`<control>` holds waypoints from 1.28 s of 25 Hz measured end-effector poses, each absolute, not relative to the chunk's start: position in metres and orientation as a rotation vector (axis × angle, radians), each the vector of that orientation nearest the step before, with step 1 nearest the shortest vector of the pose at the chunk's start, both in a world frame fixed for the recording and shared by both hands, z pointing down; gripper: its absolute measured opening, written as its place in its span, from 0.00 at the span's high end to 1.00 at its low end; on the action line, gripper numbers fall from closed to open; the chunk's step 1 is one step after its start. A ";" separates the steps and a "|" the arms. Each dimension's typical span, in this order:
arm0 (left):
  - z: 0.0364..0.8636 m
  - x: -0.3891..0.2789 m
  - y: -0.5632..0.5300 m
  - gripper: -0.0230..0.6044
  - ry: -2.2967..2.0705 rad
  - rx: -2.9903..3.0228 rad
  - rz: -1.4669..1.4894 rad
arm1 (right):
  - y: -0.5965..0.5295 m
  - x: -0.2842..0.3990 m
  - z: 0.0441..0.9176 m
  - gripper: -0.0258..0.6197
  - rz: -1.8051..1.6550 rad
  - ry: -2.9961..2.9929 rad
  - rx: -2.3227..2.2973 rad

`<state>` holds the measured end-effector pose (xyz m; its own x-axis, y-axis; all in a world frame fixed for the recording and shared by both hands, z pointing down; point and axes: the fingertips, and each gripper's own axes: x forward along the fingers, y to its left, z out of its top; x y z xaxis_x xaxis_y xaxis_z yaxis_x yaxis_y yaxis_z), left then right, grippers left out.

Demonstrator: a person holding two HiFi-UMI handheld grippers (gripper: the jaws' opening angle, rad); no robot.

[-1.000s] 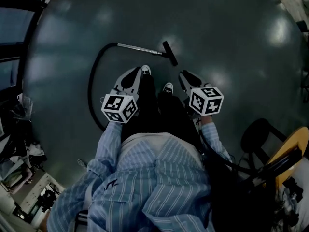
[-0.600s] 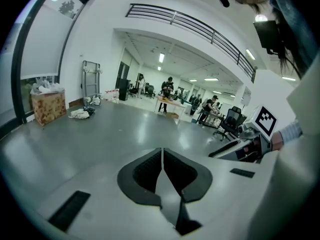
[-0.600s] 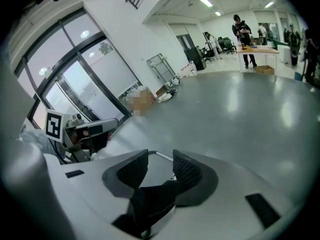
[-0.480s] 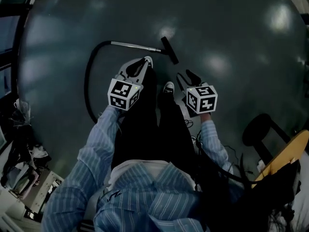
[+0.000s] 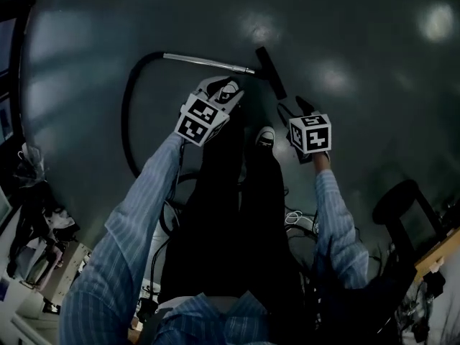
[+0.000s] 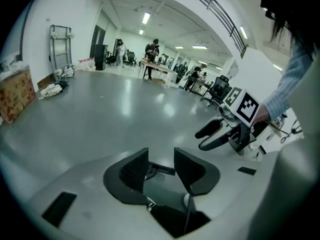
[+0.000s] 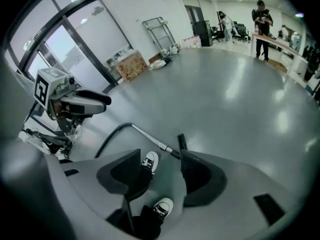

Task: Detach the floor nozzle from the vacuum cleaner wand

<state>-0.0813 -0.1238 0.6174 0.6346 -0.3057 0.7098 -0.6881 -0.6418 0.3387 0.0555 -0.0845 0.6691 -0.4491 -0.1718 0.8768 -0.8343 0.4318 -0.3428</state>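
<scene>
Black floor nozzle [image 5: 271,72] & hose [image 5: 123,121], silver wand [image 5: 208,62], grey floor [image 5: 359,34] (sleeves [image 5: 136,221] blue w/ white stripes).

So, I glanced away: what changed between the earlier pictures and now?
The left gripper and right gripper dropped toward the floor nozzle, and their fingers have just been opening, gripping nothing. Nozzle, wand and hose lie unmoved, still joined.

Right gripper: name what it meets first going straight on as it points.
Probably the wand near the floor nozzle, though depth is unclear; a shoe lies beside. The right gripper's jaws have just been opening, empty.
</scene>
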 end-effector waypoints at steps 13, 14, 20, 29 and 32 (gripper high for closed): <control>0.871 -0.085 -0.120 0.73 -0.486 2.337 1.314 | -0.077 0.059 0.894 0.56 0.930 -1.689 0.795; 0.890 -0.085 -0.119 0.73 -0.460 2.338 1.351 | -0.077 0.060 0.908 0.56 0.915 -1.678 0.789; 0.975 -0.090 -0.103 0.72 -0.281 2.317 1.637 | -0.075 0.064 0.956 0.56 0.888 -1.634 0.779; 1.038 -0.072 -0.102 0.72 -0.072 2.367 1.893 | -0.075 0.066 1.004 0.57 0.842 -1.578 0.796; 1.044 -0.067 -0.099 0.72 -0.009 2.373 1.943 | -0.076 0.068 1.010 0.57 0.768 -1.545 0.795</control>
